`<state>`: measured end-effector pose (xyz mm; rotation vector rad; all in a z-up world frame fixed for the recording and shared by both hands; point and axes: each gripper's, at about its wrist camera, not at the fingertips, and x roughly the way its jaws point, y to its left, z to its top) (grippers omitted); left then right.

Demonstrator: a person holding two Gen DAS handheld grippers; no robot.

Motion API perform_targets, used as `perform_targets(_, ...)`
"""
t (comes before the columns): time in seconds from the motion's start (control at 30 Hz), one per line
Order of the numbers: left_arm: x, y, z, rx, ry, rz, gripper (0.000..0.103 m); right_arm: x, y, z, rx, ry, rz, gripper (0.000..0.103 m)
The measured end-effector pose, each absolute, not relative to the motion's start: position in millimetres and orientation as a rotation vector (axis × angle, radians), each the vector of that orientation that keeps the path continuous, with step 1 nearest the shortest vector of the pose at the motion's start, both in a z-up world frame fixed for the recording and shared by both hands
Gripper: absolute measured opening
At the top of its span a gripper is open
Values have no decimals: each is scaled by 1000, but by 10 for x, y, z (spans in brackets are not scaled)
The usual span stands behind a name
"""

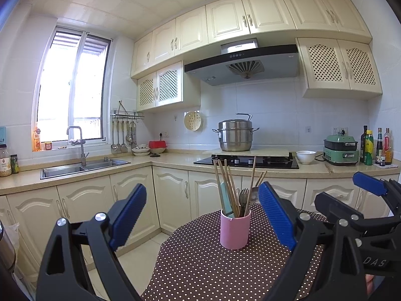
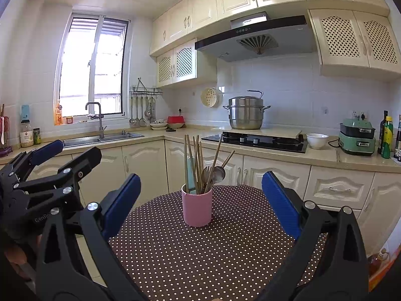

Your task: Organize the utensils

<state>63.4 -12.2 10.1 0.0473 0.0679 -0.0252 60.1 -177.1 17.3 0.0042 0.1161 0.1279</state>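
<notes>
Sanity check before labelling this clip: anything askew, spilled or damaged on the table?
Nothing stands out. The pink cup stands upright on the dotted tablecloth, holding chopsticks, a fork and a spoon. No spills show. Both the left gripper and right gripper are open, clear of the cup.

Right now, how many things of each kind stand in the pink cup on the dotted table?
Wooden chopsticks: at least 6, they overlap
Metal fork: 1
Metal spoon: 1
Teal-handled utensil: 1
Total: at least 9
</notes>
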Motion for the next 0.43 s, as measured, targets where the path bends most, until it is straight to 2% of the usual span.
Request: perform_targets(0.43,1133,-188,-105,40,146,-25,89,1019,-1861,26,16,168,134,95)
